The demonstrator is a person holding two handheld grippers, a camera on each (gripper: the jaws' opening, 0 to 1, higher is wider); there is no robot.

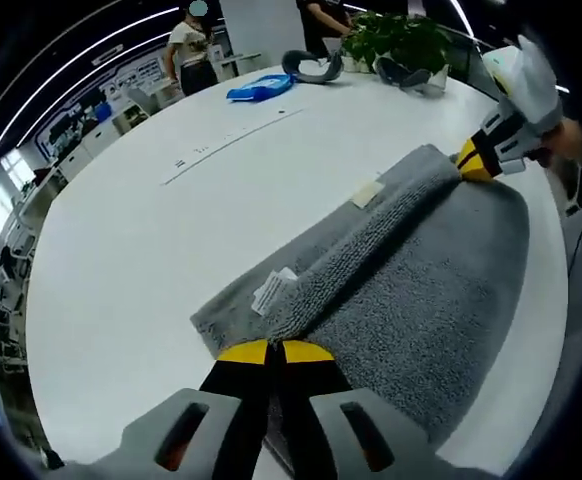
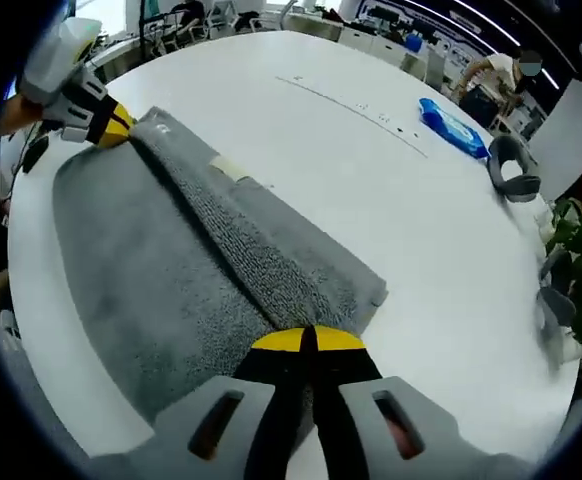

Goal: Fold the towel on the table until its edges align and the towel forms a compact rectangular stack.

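Observation:
A grey towel lies on the white table, one long side turned over into a raised ridge with white tags showing. My left gripper is shut on the near end of that ridge. At the far end, my right gripper pinches the towel's corner. In the right gripper view the same towel runs away from my right gripper, which is shut on the fold, while the left gripper holds the far corner at upper left.
A blue packet, a curved grey object and a potted plant stand at the table's far side. People stand beyond it. The table edge runs close beside the towel.

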